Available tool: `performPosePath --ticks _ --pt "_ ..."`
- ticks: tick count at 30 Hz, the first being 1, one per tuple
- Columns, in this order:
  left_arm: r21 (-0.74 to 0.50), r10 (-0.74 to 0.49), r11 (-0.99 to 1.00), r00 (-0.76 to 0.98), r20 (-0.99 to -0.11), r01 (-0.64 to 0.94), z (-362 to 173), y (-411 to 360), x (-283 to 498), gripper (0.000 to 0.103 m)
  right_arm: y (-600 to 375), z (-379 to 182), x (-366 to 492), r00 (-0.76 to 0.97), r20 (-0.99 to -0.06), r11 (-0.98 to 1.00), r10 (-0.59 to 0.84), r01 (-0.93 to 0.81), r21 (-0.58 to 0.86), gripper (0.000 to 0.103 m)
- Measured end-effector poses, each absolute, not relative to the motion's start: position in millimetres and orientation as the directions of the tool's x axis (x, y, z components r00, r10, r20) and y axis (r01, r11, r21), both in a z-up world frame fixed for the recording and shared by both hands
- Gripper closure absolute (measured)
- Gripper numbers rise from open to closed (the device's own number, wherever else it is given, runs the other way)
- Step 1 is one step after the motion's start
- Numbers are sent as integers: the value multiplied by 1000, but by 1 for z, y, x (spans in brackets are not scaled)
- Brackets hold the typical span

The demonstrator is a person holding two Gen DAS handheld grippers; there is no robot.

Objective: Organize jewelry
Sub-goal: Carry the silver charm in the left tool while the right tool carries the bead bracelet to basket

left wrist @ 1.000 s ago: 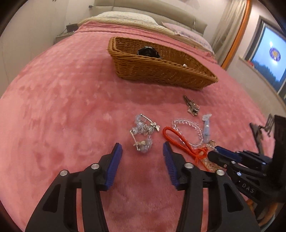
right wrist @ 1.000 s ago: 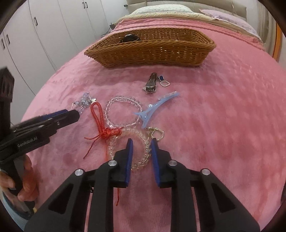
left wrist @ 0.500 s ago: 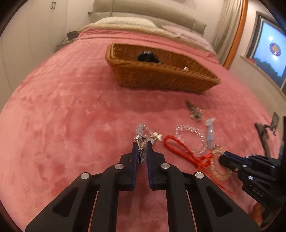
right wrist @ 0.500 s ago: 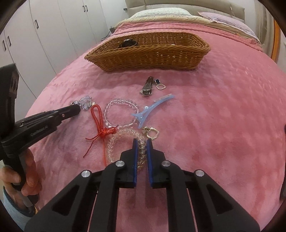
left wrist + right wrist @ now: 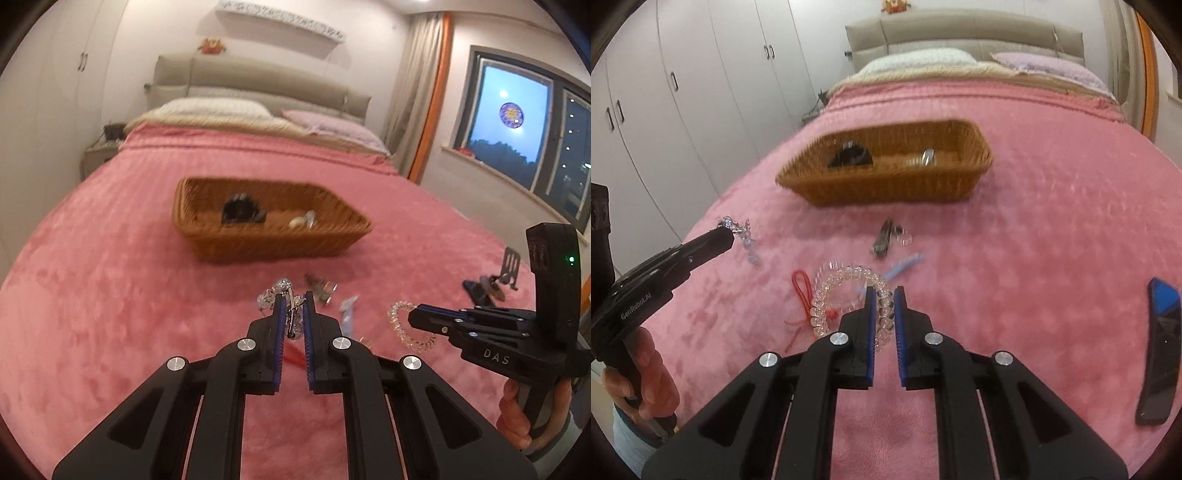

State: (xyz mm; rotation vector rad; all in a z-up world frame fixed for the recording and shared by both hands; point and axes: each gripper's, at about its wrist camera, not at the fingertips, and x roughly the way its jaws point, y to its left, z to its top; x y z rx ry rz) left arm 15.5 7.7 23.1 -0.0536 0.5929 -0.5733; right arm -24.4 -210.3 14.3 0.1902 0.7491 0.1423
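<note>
Fuzzy pink blanket (image 5: 110,314) fills the left view; the left gripper (image 5: 293,314) pinches a sparkly bead chain (image 5: 286,295) below the woven basket (image 5: 266,243). Right view: the right gripper (image 5: 884,310) pinches a round clear bead bracelet (image 5: 827,291), low in the middle.

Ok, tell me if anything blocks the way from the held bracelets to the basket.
Nothing visible does. Past the left claw and right claw, only small pieces lie low on the blanket before the basket.
</note>
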Motion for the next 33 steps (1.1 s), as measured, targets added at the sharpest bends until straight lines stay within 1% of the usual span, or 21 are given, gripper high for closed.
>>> performPosePath --ticks 7,13,16,20,23,25,27,30,33 --pt "-194 -566 819 704 -429 540 64 -6 31 96 -225 57 -11 790 -585 974 181 -62 218 95" --pt "-189 -583 808 715 -385 558 92 -27 77 96 -240 99 42 843 -515 978 154 -56 201 95" --pt "-205 -586 807 714 -383 553 96 -40 109 96 -251 110 74 844 -512 975 164 -59 215 95" --pt "-253 -587 809 708 -392 530 88 -57 147 96 -260 114 125 833 -529 974 163 -51 220 95" --pt "-257 -565 825 706 -427 504 70 -75 176 96 -261 99 164 806 -566 972 174 -48 231 95" --pt "-264 -554 832 698 -454 488 55 -81 194 96 -263 81 188 772 -608 968 186 -38 247 95" --pt "-286 -552 833 683 -478 474 41 -85 210 96 -262 63 207 749 -642 973 165 -17 230 95" --pt "-349 -570 822 648 -505 451 14 -86 230 96 -264 38 227 712 -688 977 142 10 212 95" --pt "-336 -551 834 627 -551 437 -5 -87 238 96 -264 21 238 682 -720 980 131 22 198 95"
